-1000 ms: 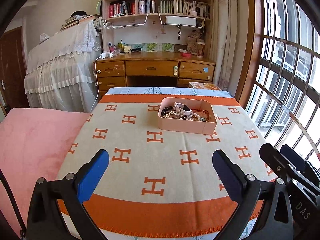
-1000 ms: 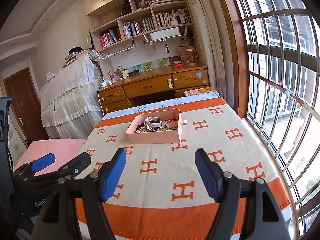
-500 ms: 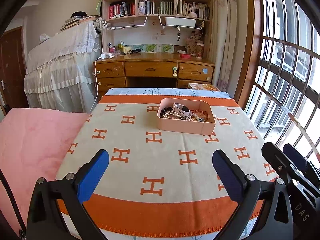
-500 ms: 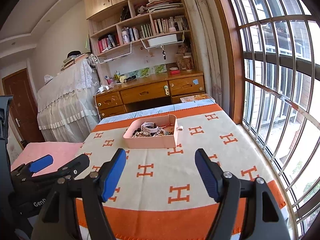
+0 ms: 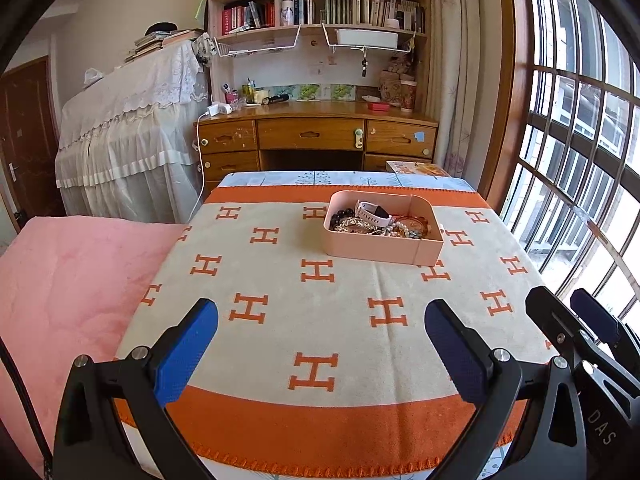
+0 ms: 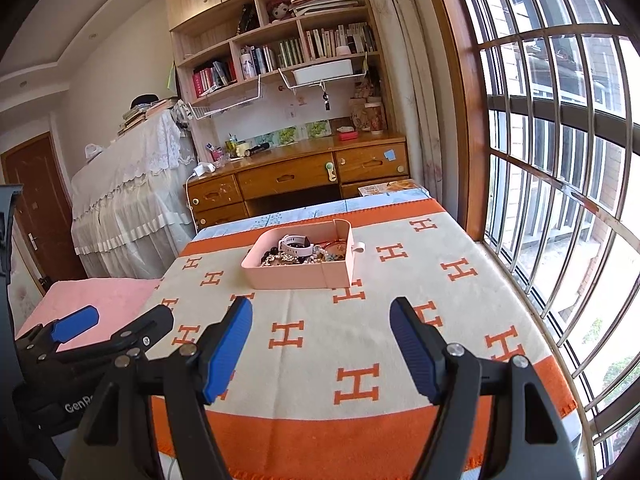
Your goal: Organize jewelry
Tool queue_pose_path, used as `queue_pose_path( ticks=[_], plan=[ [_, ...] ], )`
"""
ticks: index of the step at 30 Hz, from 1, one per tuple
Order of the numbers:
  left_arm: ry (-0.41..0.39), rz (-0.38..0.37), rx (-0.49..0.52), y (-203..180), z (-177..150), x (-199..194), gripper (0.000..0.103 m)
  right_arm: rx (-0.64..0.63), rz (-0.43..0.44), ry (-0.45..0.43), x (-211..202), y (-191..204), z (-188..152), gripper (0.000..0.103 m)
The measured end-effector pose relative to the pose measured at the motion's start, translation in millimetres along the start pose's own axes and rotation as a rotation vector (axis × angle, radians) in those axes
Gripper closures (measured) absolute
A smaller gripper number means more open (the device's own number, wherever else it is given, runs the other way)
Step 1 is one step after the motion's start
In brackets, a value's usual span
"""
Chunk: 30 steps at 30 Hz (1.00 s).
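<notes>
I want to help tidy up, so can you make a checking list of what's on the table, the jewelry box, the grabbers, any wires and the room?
Surface: blanket with orange H letters and an orange border, lying flat on the table.
Job's things: pink tray toward the far side, piled with a white watch, dark beads and pearl pieces, all tangled together.
Clutter: nothing seen on the blanket besides the tray.
Grippers: left gripper open, holding nothing; right gripper open, holding nothing; both short of the tray.
Cables: white charger cable hanging off the desk.
Surroundings: wooden desk, bookshelves above it, barred window, pink cushion.
</notes>
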<state>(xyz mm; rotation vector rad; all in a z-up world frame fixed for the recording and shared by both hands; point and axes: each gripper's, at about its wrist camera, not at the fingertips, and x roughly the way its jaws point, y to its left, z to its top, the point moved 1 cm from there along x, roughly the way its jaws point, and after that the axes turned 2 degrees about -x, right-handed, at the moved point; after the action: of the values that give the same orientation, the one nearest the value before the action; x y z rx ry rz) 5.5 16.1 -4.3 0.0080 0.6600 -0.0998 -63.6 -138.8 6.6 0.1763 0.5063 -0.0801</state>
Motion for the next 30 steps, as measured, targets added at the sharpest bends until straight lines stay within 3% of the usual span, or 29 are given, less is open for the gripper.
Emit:
queue_pose_path(
  ticks=[30],
  plan=[
    [0.008,0.011,0.002,6.3,-3.5,6.2,0.001,0.000,-0.005,0.010,4.4,-0.2,-0.6,0.031]
  ],
)
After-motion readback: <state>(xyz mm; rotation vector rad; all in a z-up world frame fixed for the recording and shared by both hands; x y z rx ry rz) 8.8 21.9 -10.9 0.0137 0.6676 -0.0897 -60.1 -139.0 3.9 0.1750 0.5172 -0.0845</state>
